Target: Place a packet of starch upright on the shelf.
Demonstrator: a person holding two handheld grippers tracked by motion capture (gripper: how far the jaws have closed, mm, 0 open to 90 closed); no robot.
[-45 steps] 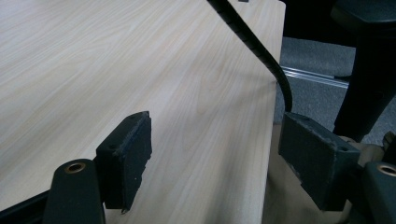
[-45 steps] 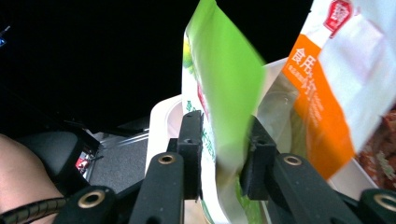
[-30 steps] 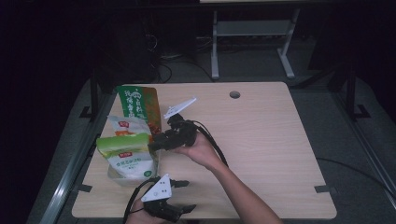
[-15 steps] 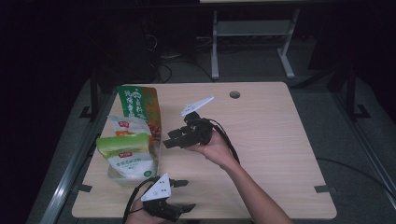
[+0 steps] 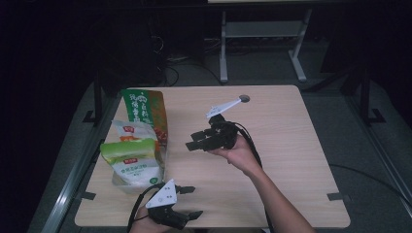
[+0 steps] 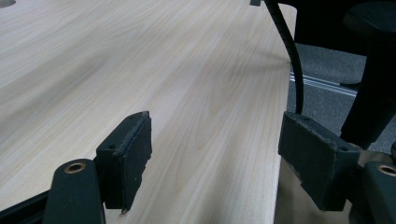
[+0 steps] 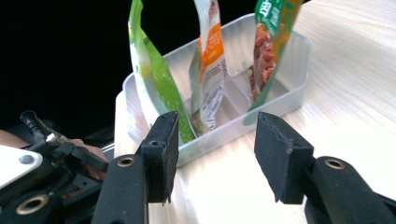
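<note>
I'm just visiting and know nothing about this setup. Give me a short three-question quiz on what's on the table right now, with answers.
1. How many snack bags stand in the clear plastic bin?
2. True or false: the right tool is clamped on a bag.
3. Which bag stands nearest the person's side of the table: A) light green bag, B) white and orange bag, C) dark green bag?

Key:
1. Three.
2. False: its jaws stand apart with nothing between them, and have just been opening.
3. A.
</note>
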